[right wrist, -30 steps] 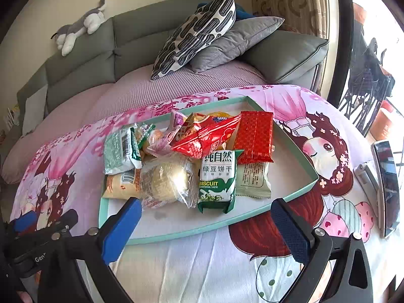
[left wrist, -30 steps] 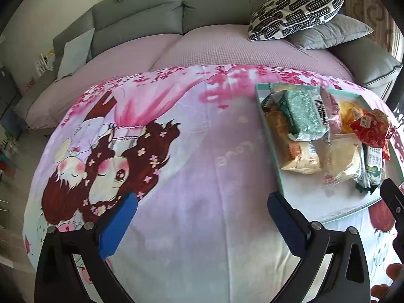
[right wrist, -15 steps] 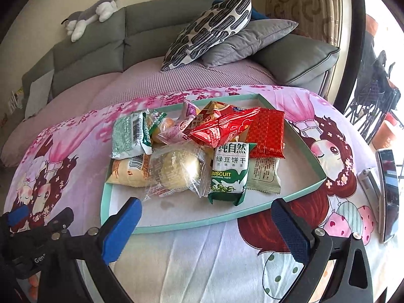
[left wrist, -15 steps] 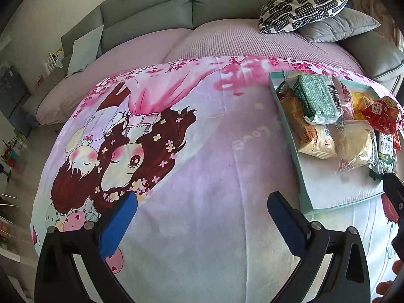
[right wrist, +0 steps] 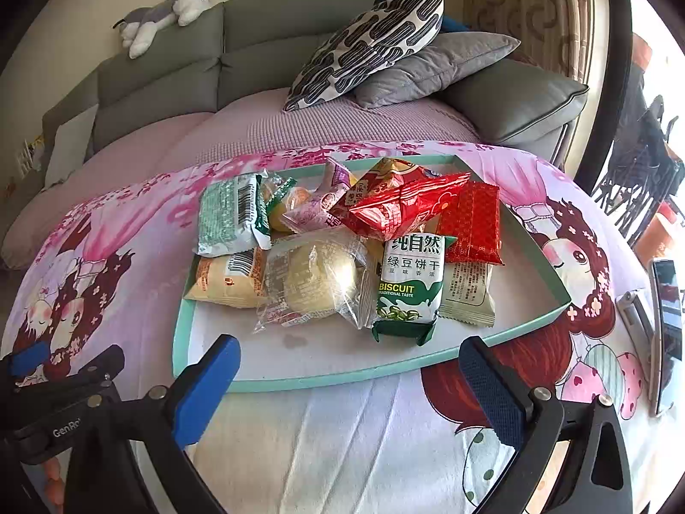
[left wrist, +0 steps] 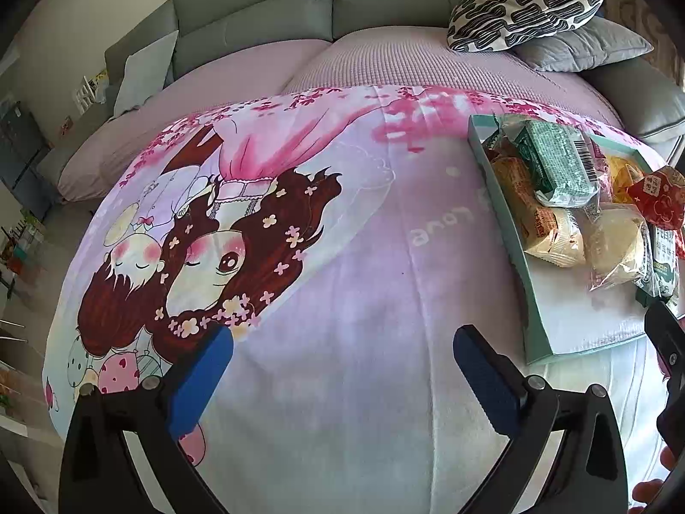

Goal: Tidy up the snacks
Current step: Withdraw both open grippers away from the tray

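Tongs both gape empty: we find the right gripper point(right wrist: 349, 379) just short of the tray point(right wrist: 537, 263), the left gripper point(left wrist: 342, 368) over bare blanket point(left wrist: 364, 300) beside it. Snack packets point(right wrist: 342, 252) lie heaped inside, overlapping; we cannot judge whether sorting remains.

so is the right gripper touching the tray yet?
Apart. The right wrist view shows the right gripper open above the teal tray; neither blue pad meets its rim.

Left wrist view looked down over blanket point(left wrist: 342, 300), tray point(left wrist: 505, 214) at right edge. Right wrist view faced tray point(right wrist: 299, 381) closely. Both shared tray, sofa point(right wrist: 257, 43).
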